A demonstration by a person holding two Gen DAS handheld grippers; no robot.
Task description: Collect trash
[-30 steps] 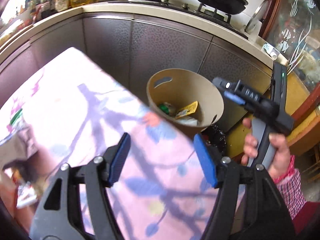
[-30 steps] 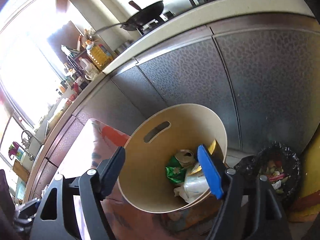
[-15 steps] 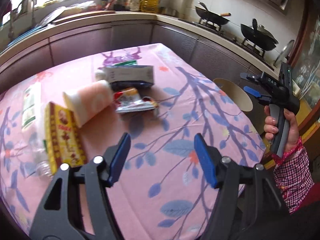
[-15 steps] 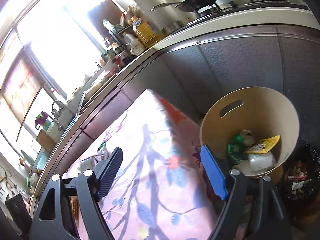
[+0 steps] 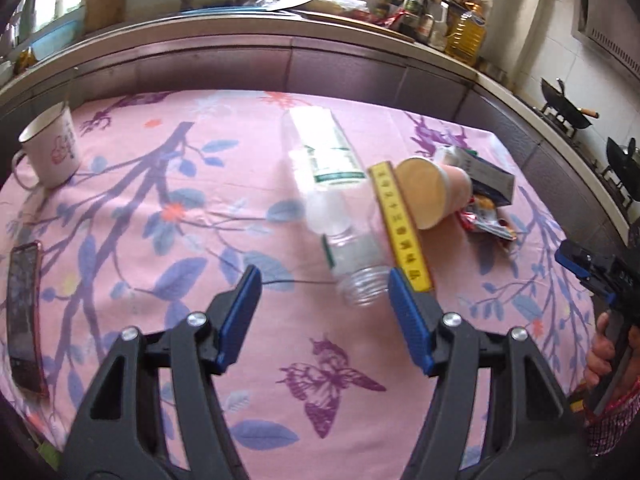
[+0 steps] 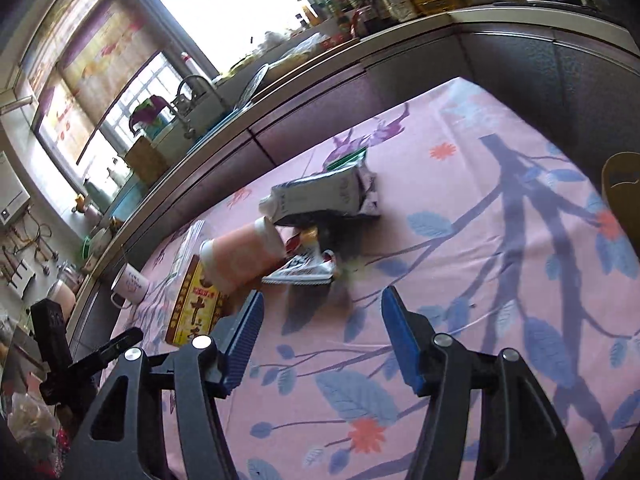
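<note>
Trash lies on the pink floral tablecloth (image 5: 200, 208): a clear plastic bottle (image 5: 332, 204) on its side, a yellow box (image 5: 400, 228), a pink paper cup (image 5: 432, 196), a grey carton (image 5: 492, 180) and a crumpled wrapper (image 5: 486, 220). My left gripper (image 5: 324, 312) is open and empty, just short of the bottle's neck. My right gripper (image 6: 320, 340) is open and empty, near the wrapper (image 6: 304, 268), cup (image 6: 240, 256), carton (image 6: 316, 200) and yellow box (image 6: 196, 304). The tan bin's rim (image 6: 624, 188) shows at the right edge.
A white mug (image 5: 50, 148) stands at the table's far left and a phone (image 5: 24, 312) lies near the left edge. Kitchen counters with bottles and a wok (image 5: 564, 110) curve behind the table. The right gripper also shows in the left wrist view (image 5: 600, 276).
Both grippers have swung away from the tan bin and back over the table. The left now faces the bottle, the right faces the cup, carton and wrapper. Both stay open.
</note>
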